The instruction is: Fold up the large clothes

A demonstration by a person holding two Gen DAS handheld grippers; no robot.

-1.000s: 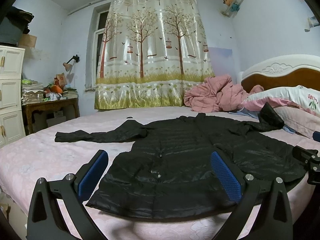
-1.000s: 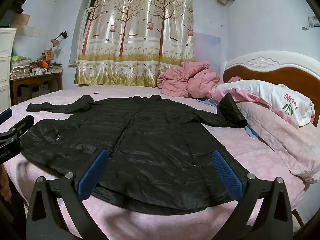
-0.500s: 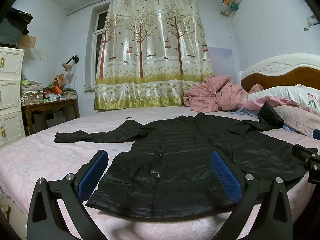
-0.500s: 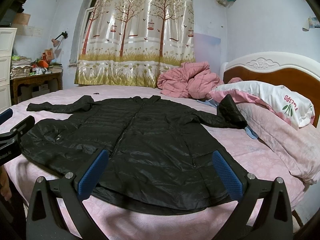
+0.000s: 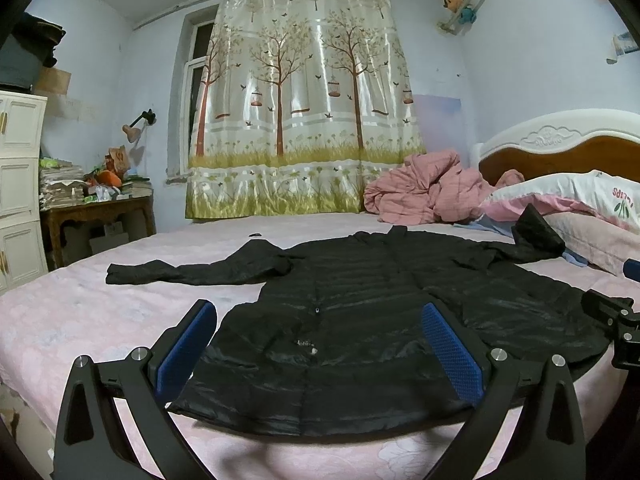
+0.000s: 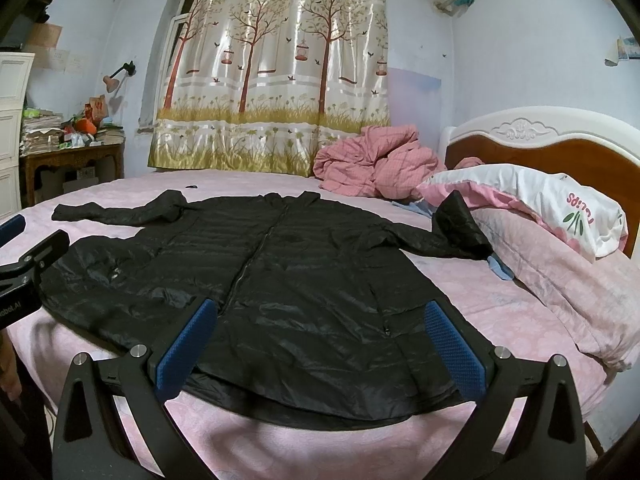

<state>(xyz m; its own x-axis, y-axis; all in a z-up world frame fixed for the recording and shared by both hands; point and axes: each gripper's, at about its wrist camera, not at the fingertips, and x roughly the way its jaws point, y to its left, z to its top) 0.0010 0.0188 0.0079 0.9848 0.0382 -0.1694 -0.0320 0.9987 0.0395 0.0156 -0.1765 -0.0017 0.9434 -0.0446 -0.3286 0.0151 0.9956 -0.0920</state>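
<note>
So there's a long black puffer coat (image 5: pixel 360 320) spread flat on the bed (image 5: pixel 80 320), front side up with the zipper running down the middle, hem toward the cameras and collar toward the curtain (image 5: pixel 304 112). One sleeve (image 5: pixel 192 274) sticks straight out to the left across the pink sheet; the other sleeve (image 6: pixel 452 232) goes right, and its cuff end is propped up against the pillows (image 6: pixel 540 216) by the headboard (image 6: pixel 560 152).

The left claw (image 5: pixel 318 346) hangs just above the hem on the coat's left half, its blue pads spread wide with nothing between them. The right claw (image 6: pixel 320 344) does the same over the right half of the hem, also wide apart and not gripping any fabric. You can see each claw peeking into the edge of the other one's view, so they're side by side at the foot edge of the bed.

Other stuff around: a crumpled pink quilt (image 5: pixel 428 188) bunched up at the far side of the bed beside the pillows, a bit of blue cloth (image 6: pixel 498 268) poking out from under the lower pillow, and a cluttered wooden tabletop (image 5: pixel 96 208) against the left wall with a white cabinet (image 5: pixel 20 184) beside it.
</note>
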